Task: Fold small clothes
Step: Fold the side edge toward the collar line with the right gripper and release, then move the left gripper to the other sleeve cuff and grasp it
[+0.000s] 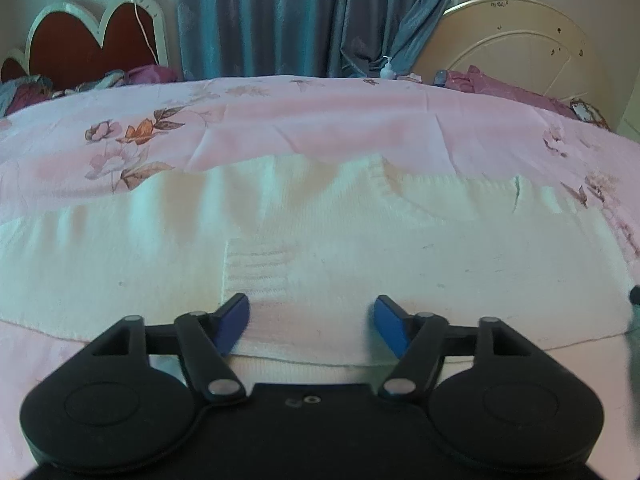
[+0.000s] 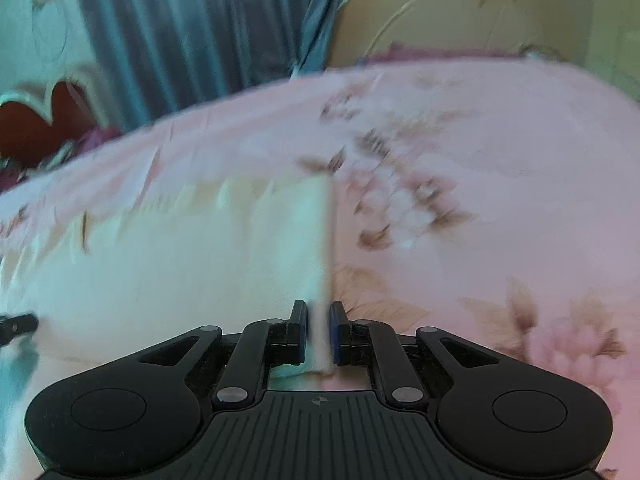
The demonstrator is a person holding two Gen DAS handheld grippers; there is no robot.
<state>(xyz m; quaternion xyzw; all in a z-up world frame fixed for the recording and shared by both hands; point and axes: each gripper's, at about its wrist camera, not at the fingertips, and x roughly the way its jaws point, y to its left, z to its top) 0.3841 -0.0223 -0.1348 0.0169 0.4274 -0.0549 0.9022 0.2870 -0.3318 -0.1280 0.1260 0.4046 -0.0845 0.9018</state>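
Observation:
A white knitted garment [image 1: 320,232] lies spread across the pink floral bedspread [image 1: 320,120]. A ribbed cuff [image 1: 256,272] lies on top of it near its front edge. My left gripper [image 1: 312,320] is open, its blue fingertips just above the garment's near edge, holding nothing. My right gripper [image 2: 318,330] is shut on the right edge of the white garment [image 2: 200,256], which shows pinched between the pads. The right wrist view is blurred. A dark tip of the left gripper [image 2: 16,326] shows at the left edge of the right wrist view.
The bed fills both views. A red heart-shaped headboard [image 1: 80,44] and crumpled purple bedding [image 1: 500,84] lie at the far side. Blue curtains [image 1: 300,16] hang behind. A small white pump bottle [image 1: 387,68] stands at the bed's far edge.

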